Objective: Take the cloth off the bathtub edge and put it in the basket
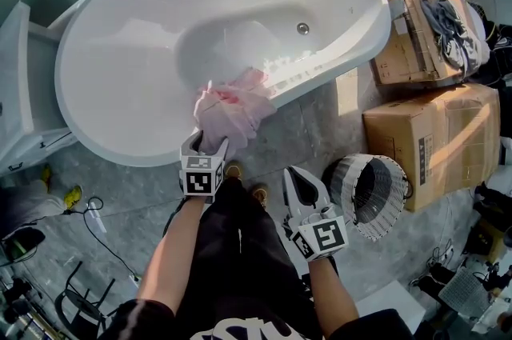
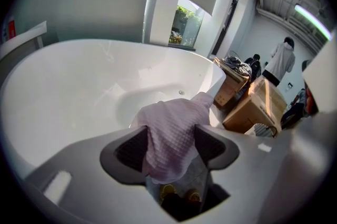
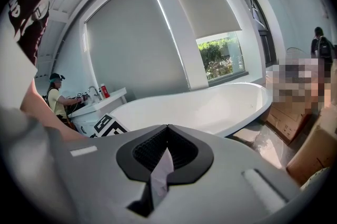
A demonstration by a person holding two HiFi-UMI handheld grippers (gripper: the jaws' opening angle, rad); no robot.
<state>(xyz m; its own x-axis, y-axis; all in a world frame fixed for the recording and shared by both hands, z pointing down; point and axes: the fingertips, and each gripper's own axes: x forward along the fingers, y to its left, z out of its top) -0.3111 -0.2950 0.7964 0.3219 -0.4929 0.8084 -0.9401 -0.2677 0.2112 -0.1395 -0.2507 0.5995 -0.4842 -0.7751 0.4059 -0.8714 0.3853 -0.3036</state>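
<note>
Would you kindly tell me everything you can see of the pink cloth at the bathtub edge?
The cloth is pale pink with a waffle weave and a darker pink-red patch near its middle. It looks soft and thin, crumpled into folds. Its upper part lies over the near rim of the white bathtub, and the rest hangs down outside the tub. The left gripper is shut on its lower part, with fabric bunched between the jaws. Nothing else touches it.

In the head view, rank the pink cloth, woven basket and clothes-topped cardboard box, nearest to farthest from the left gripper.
1. Pink waffle-weave cloth: held in the left gripper's fingers.
2. Grey-and-white woven basket: on the floor, right.
3. Brown cardboard box under grey clothes: far upper right.
</note>
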